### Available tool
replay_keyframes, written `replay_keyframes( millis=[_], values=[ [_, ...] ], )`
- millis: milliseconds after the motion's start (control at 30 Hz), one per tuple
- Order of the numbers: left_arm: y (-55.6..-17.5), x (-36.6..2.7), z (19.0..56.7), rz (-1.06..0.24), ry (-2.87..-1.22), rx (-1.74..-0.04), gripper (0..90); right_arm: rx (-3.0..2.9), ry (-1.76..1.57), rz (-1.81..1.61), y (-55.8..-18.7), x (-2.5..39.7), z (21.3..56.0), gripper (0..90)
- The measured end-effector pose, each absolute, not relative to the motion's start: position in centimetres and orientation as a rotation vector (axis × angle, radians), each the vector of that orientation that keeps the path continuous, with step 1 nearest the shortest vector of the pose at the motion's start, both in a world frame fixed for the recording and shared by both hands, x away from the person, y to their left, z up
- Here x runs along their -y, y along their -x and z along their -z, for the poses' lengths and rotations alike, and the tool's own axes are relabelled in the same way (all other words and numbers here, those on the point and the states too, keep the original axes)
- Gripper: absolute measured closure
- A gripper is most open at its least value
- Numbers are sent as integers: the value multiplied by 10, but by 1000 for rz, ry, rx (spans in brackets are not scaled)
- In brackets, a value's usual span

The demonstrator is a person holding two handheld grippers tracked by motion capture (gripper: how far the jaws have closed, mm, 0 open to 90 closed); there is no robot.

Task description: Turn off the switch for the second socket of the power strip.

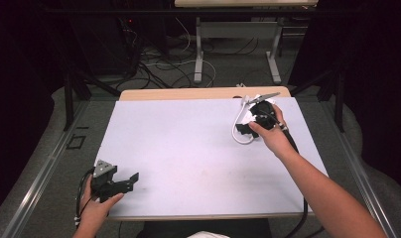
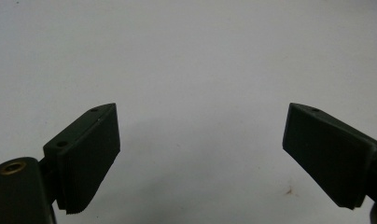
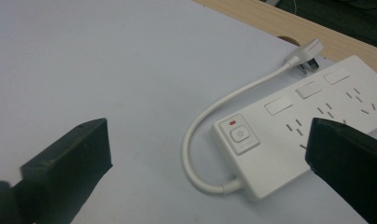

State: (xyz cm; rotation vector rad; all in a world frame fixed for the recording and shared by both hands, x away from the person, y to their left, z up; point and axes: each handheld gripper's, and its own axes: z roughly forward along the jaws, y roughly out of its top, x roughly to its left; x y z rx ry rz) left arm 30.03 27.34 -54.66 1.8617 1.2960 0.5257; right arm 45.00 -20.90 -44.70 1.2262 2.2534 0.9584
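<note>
White plastic power strip (image 3: pixel 312 135), flat and rectangular with rounded corners, at the far right of the tabletop (image 1: pixel 188 144); matte pale sheet over a wood edge. Short smooth cord (image 3: pixel 200 135) loops to its plug (image 3: pixel 307 55). Right gripper (image 3: pixel 210 154): jaws spread wide, empty, hovering over the strip's switch end. Left gripper (image 2: pixel 200 154): jaws wide apart, empty, black ridged pads, near the front left corner.

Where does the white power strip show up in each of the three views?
High view: the power strip lies far right on the white sheet, mostly hidden under the right gripper.
Left gripper view: not in it; just the sheet between open jaws.
Right gripper view: right of centre, its cord curling left.
Shared landmark: the white sheet.
</note>
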Motion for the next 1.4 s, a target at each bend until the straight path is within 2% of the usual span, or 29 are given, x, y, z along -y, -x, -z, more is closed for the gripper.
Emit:
replay_keyframes(
  millis=[833,1400],
  values=[
    [-300,-272,546,-526,-1861,-1292,109,-2349,-1078,-1050,-383,201,455,0],
    [-299,-272,546,-530,-1863,-1290,109,-2358,-1101,-1100,-347,216,491,0]
  ],
)
